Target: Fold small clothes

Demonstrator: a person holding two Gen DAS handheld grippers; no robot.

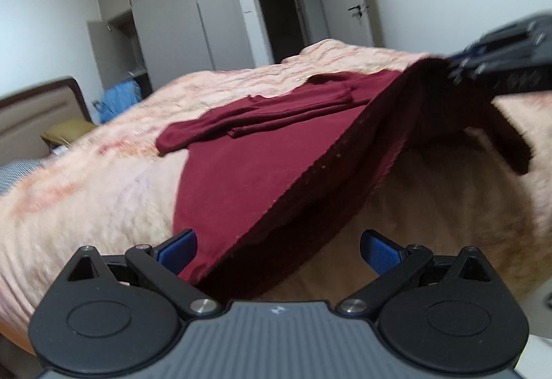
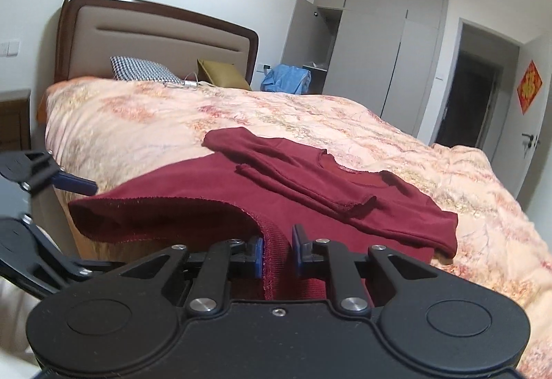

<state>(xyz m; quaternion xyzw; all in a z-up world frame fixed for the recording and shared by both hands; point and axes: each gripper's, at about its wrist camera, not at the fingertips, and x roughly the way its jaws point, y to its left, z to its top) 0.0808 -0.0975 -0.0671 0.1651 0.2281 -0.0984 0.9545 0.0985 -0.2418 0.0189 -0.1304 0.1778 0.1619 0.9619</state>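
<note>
A dark red long-sleeved top [image 1: 248,168] lies on the bed with both sleeves folded across its chest [image 2: 310,182]. Its bottom hem is lifted off the quilt. My right gripper [image 2: 277,253] is shut on the ribbed hem [image 2: 276,258], and it shows in the left wrist view [image 1: 459,68] pinching the raised corner at the upper right. My left gripper [image 1: 277,253] is open, its blue pads wide apart, with the hem's other end hanging between and just beyond them, not clamped. In the right wrist view the left gripper [image 2: 74,185] sits open at the left beside the hem's far corner.
The bed carries a peach floral quilt [image 2: 145,123]. A checked pillow [image 2: 141,68] and an olive cushion [image 2: 224,73] lie by the headboard [image 2: 155,33]. Grey wardrobes [image 1: 179,20], blue cloth [image 2: 286,78] and an open doorway [image 1: 279,9] stand beyond the bed.
</note>
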